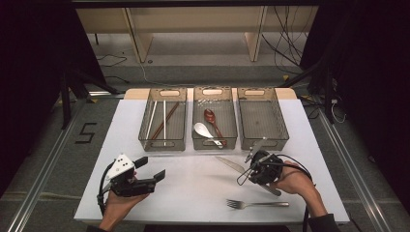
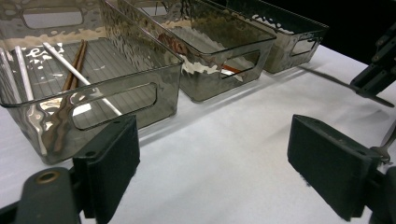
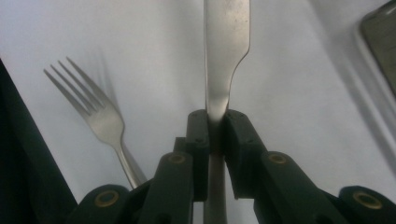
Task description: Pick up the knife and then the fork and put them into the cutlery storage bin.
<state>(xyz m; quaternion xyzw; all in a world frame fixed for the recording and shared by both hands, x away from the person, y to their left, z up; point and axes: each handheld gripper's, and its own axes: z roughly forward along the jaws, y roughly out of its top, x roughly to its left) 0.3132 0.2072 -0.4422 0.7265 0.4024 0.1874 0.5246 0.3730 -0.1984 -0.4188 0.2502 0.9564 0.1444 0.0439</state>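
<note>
Gripping: right tongs (image 3: 215, 116) are clenching the knife (image 3: 224, 51)
Idling: left tongs (image 2: 212, 163) are gaping, released
Lying: fork (image 1: 256, 204) on the tabletop (image 1: 193, 188)

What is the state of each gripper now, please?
Left gripper: open, holding nothing.
Right gripper: closed on the knife.

The knife (image 3: 226, 51) was smooth, bright metal with a faintly speckled blade. The fork (image 3: 95, 109) near it was brushed metal, duller in sheen. The bench (image 1: 193, 188) carried a matt white covering, paper-like. The three bins (image 2: 140, 60) were glossy, rippled smoked plastic. The right tool (image 3: 215, 122) and left tool (image 2: 212, 168) had matt black plastic bodies with brass-coloured rivets.
</note>
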